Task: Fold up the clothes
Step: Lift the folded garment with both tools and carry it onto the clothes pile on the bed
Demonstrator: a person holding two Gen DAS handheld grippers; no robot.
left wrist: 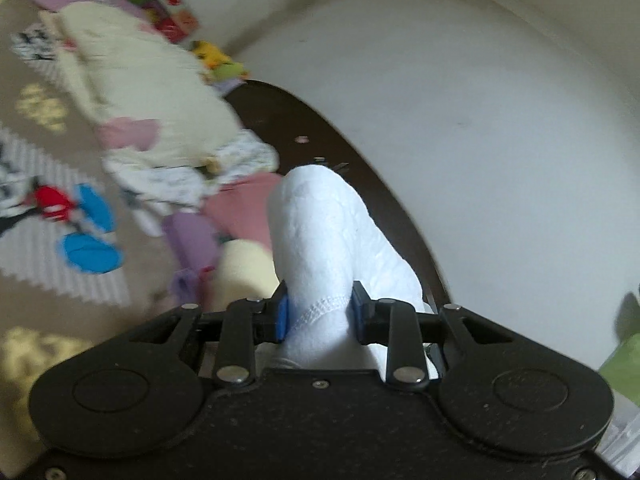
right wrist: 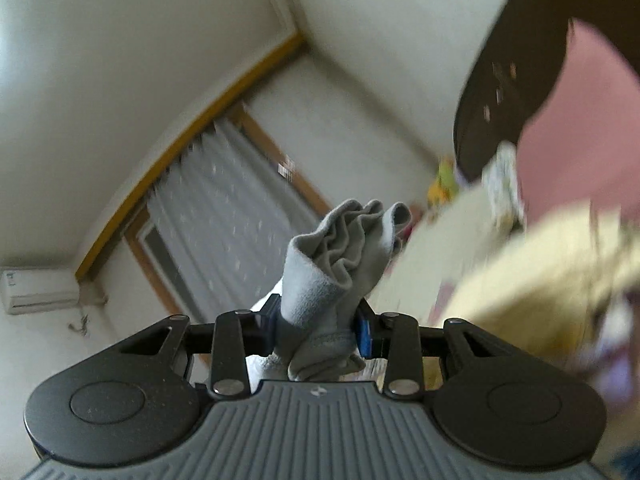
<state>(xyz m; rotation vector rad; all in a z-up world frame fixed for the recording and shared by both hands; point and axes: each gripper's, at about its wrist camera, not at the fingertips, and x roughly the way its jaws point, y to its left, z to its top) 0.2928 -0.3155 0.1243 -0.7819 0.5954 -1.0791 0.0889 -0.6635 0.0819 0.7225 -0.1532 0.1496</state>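
Fingers: left [left wrist: 320, 316] pinch white cloth [left wrist: 324, 232] (stitched hem) | right [right wrist: 318, 330] clamp grey cloth [right wrist: 340, 264]

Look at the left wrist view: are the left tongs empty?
No: the left tongs are shut on a white cloth that sticks up between their blue pads.

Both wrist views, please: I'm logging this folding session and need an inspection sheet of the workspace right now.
Surface: patterned bedspread, largely covered by laundry.
Job's things: white garment clamped in the left gripper; what looks like the same fabric, grey in shade, bunched in the right gripper.
Clutter: cream garment, pink cloth, purple cloth, printed pieces, all loosely piled.
Grippers: both shut on fabric, raised off the bed.
Cables: nothing seen.
Surroundings: dark headboard, white wall, curtained window, air conditioner; both views motion-blurred.
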